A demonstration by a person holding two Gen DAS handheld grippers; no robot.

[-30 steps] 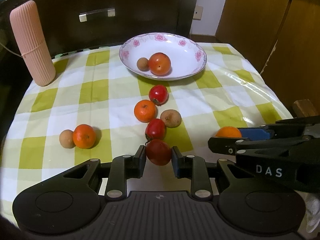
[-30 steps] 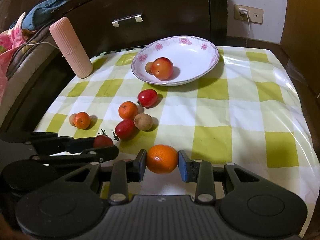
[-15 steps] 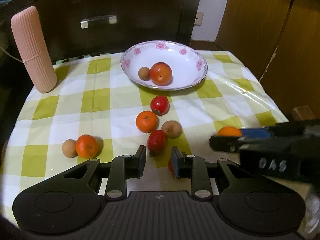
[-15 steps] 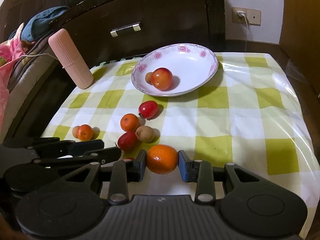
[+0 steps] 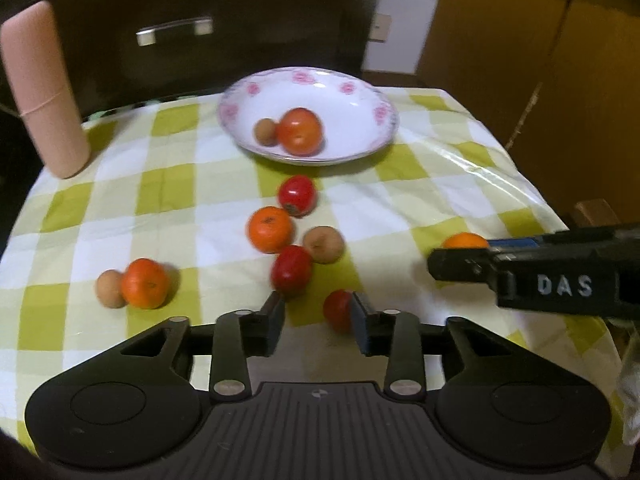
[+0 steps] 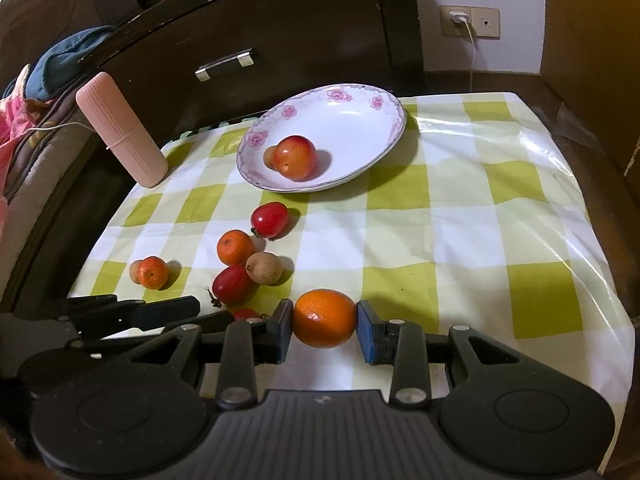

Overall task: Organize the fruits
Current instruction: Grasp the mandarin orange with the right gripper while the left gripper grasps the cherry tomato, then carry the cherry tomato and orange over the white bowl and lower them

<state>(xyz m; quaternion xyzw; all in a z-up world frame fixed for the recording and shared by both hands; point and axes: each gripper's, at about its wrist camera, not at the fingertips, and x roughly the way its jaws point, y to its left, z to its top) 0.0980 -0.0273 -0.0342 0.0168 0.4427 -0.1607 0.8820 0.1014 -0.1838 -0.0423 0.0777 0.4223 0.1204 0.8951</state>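
Observation:
My left gripper [image 5: 318,322] is open and empty; a small red fruit [image 5: 337,309] lies on the cloth by its right finger. My right gripper [image 6: 324,330] is shut on an orange [image 6: 324,318], which also shows in the left wrist view [image 5: 464,241]. A white flowered bowl [image 6: 360,120] at the back holds a big red-orange fruit [image 6: 295,157] and a small brown one [image 5: 265,131]. Loose on the cloth lie two red fruits [image 6: 269,220] [image 6: 233,283], two oranges [image 6: 235,247] [image 6: 152,273] and a brown fruit [image 6: 263,267].
A pink ribbed cylinder [image 6: 122,124] stands at the back left corner of the checked tablecloth [image 6: 460,232]. A dark wooden drawer front [image 6: 224,64] rises behind the table. The table edges drop off at left, right and front.
My left gripper has opened and let go of the red fruit, which now lies on the cloth by its right finger. Both grippers have risen. The right one still holds the orange.

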